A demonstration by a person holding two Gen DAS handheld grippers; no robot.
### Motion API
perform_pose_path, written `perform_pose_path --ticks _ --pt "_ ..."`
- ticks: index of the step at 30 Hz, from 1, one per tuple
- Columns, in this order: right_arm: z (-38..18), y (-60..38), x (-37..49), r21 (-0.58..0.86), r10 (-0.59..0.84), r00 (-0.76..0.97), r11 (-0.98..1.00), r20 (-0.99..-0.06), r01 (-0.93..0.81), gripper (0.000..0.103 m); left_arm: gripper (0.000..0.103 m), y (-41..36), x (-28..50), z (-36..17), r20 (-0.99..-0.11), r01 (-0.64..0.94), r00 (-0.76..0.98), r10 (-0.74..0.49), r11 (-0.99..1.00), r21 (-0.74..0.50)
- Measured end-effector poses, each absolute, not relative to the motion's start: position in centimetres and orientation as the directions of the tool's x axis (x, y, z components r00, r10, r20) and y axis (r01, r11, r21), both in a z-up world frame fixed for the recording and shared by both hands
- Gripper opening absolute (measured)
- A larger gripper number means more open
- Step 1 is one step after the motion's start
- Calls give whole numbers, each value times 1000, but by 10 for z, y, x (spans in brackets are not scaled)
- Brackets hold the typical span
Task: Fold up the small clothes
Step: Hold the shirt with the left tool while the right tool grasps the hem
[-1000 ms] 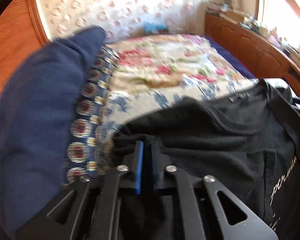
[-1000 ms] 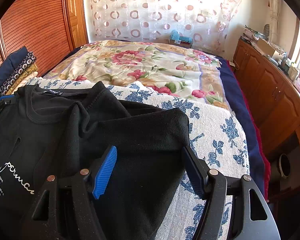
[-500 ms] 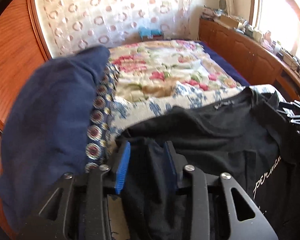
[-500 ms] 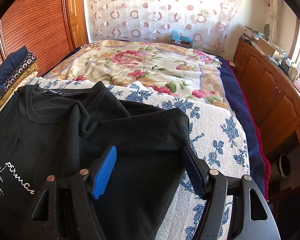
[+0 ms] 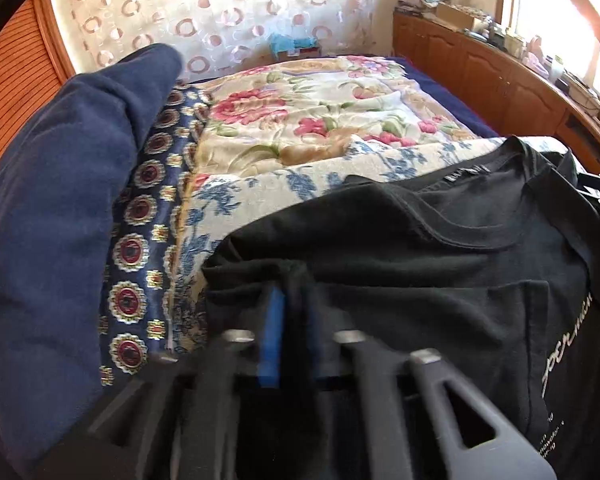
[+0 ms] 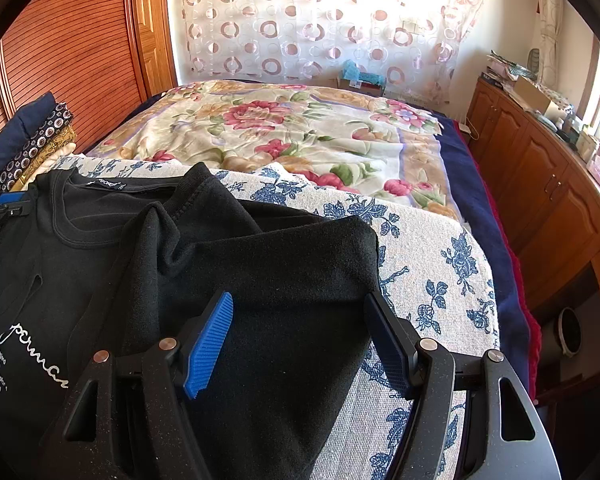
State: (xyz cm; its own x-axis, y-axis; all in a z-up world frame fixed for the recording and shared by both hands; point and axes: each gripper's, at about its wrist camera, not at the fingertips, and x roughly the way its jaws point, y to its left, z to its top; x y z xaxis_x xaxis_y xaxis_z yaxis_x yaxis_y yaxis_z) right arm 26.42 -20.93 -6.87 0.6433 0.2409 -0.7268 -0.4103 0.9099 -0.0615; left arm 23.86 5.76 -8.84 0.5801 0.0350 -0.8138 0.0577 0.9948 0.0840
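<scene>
A black T-shirt [image 5: 440, 280] with white lettering lies on the blue-flowered cover; it also shows in the right wrist view [image 6: 240, 264] with one sleeve folded over its body. My left gripper [image 5: 292, 312] is shut on a bunched fold of the shirt's left edge, the blue pads close together on cloth. My right gripper [image 6: 300, 332] is open and empty, its pads spread wide just above the folded sleeve. The left gripper also shows at the far left of the right wrist view [image 6: 4, 206].
A stack of folded clothes [image 5: 60, 220], navy on top, patterned beneath, sits to the left; it also shows in the right wrist view [image 6: 32, 140]. A floral bedspread [image 6: 280, 136] lies beyond. Wooden cabinets [image 6: 540, 184] run along the right, a wardrobe [image 6: 68, 48] on the left.
My left gripper opened half a second ago and has now shut again on the shirt's left edge. The right gripper has stayed open and still.
</scene>
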Motion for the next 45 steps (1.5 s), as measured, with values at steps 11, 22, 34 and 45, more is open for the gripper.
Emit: perform_pose_path --ticks 11,22,34,45 --pt "-69 -210 264 -59 244 643 909 -726 -412 70 3 95 207 -17 -663 -54 740 109 993 103" --pt "-46 -236 267 -12 270 666 922 -695 -387 70 3 100 191 -9 -640 -34 765 76 996 78" --pt "-63 -217 303 -3 297 568 884 -768 -467 18 3 94 174 -6 -616 3 787 9 1000 18" --pt "5 -218 216 -68 370 698 856 -613 -513 6 3 86 102 35 -517 22 856 -19 1000 0"
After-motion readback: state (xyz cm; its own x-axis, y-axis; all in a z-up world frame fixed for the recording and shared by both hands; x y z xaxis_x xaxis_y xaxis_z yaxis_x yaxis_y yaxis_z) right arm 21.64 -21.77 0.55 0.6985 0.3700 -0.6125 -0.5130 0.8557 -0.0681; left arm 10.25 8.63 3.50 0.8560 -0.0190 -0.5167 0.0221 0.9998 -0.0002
